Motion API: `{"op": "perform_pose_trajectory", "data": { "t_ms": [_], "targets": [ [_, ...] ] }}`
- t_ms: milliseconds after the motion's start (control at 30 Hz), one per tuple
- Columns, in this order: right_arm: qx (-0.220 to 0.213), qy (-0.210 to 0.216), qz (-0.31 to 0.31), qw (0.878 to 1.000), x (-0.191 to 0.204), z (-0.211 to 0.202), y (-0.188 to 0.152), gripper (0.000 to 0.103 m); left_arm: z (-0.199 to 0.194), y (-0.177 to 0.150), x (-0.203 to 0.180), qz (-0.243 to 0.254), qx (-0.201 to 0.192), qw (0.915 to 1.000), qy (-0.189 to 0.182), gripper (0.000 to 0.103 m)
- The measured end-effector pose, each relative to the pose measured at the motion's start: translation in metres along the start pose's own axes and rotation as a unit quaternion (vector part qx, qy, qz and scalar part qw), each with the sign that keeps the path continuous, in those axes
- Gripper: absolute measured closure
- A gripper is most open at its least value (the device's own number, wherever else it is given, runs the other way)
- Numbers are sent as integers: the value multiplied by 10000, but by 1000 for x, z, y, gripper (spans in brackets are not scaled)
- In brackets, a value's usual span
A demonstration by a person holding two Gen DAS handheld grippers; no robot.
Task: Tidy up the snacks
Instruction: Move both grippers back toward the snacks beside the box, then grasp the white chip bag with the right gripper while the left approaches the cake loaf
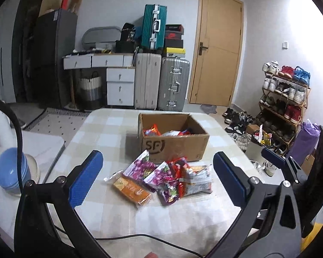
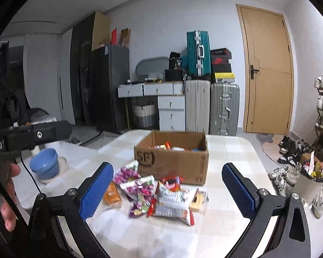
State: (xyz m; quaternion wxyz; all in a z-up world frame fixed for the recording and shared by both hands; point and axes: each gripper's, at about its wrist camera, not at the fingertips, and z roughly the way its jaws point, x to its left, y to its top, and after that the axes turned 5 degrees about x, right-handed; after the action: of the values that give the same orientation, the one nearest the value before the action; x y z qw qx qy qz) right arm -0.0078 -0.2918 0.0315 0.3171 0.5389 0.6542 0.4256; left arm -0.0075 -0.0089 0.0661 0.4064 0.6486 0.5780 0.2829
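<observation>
Both claws hang over the near edge of the checked tabletop (image 1: 109,126), pointed at a loose heap of snack packets (image 1: 161,178) that lies just in front of the cardboard box (image 1: 176,144); the left claw (image 1: 158,180) stands with its blue pads wide apart and nothing between them, and the right claw (image 2: 168,191) is likewise spread wide and empty; neither touches a packet

The box, open at the top, already holds some packets, so the step in hand looks like the approach for a pick: the sorting is partly done and the heap on the tabletop remains to be cleared; within the heap an orange packet (image 1: 131,190) lies nearest the left side, purple packets (image 1: 140,167) sit in the middle, and a white and red packet (image 2: 174,204) lies toward the right, several overlapping one another

The next move calls for choosing one packet at the edge of the heap, probably the orange one for the left claw or the white and red one for the right, bringing the pads down either side of it and closing gently; the overlap means a neighbour may drag along, and the thin, crinkly wrappers may slip

A stack of blue bowls (image 2: 45,164) stands well apart on the left
</observation>
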Motion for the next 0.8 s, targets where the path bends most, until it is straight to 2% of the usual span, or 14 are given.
{"op": "perform_pose_trajectory", "data": {
  "t_ms": [200,400,433,500,567,667,800],
  "targets": [
    [414,14,66,9991,-5,41,-26,0,50,-24,24,-95,230,9996,99,1],
    [951,86,235,9951,-14,76,-41,0,96,-53,44,-95,705,9974,-68,1],
    [1022,96,234,9944,-16,81,-43,0,100,-53,43,-61,752,9971,-114,1],
    [1160,33,190,9931,-17,92,-47,0,110,-57,36,215,778,9967,72,1],
    [1338,23,169,9909,-18,107,-50,0,121,-60,28,344,988,9945,55,1],
    [1568,129,253,9872,-22,125,-56,0,140,-64,24,237,1333,9908,-5,1],
    [1890,100,176,9818,-20,150,-63,0,146,-66,21,102,1494,9887,-32,1]
  ]
}}
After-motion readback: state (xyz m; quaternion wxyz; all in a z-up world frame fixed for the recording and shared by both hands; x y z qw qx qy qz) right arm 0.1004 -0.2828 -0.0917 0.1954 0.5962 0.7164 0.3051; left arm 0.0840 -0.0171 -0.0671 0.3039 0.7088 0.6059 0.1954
